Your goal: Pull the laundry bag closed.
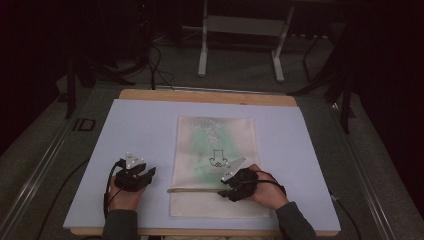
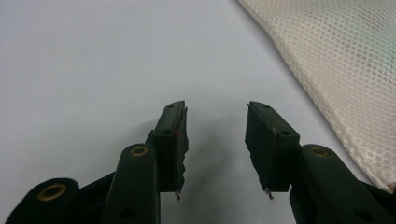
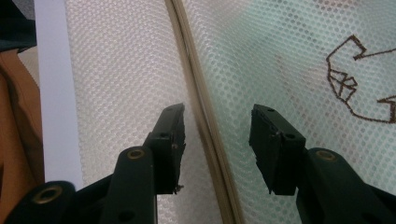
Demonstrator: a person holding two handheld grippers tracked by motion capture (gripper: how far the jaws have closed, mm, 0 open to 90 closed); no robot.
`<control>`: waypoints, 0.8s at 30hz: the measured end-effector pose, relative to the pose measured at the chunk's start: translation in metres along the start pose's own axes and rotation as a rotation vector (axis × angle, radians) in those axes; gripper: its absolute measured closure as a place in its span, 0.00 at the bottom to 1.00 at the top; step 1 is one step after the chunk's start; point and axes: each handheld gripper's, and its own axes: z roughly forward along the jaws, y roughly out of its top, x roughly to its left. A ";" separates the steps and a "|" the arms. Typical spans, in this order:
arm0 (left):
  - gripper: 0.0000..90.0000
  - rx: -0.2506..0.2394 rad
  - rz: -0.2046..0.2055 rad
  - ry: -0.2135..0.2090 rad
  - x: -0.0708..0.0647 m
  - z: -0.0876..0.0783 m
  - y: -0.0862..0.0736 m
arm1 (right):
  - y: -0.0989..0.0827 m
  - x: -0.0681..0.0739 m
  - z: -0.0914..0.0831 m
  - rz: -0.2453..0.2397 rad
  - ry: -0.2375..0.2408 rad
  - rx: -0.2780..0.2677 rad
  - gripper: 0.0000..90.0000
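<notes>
A cream mesh bag [image 1: 215, 165] lies flat on the pale mat, with something green showing through it and a brown stitched figure [image 1: 217, 159] on its front. A tan zipper band [image 1: 192, 190] crosses it near its front end. My right gripper [image 1: 231, 189] rests over the bag, open, its jaws on either side of the zipper band [image 3: 201, 116]. The mesh [image 3: 121, 74] and the stitched figure [image 3: 352, 84] show close up in the right gripper view. My left gripper [image 1: 148, 176] sits on the mat left of the bag, open and empty [image 2: 215, 140], with the bag's edge [image 2: 336, 70] to its right.
The pale mat [image 1: 140, 125] covers a wooden board [image 1: 200, 95] on a grey table. Cables trail from both grippers. A white stand's legs [image 1: 240, 45] rise on the floor beyond the table, amid dark surroundings.
</notes>
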 end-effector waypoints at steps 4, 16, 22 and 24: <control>0.64 0.002 0.001 -0.001 0.000 0.000 0.000 | 0.002 0.000 0.002 -0.006 0.003 -0.004 0.61; 0.64 0.003 0.001 -0.001 0.000 0.000 0.000 | 0.010 0.002 0.005 -0.018 0.013 -0.012 0.61; 0.64 0.003 -0.001 -0.002 0.000 0.000 0.000 | 0.015 0.003 0.008 -0.024 0.017 -0.015 0.61; 0.64 0.004 0.000 -0.002 0.000 0.000 0.000 | 0.017 0.004 0.009 -0.029 0.019 -0.019 0.61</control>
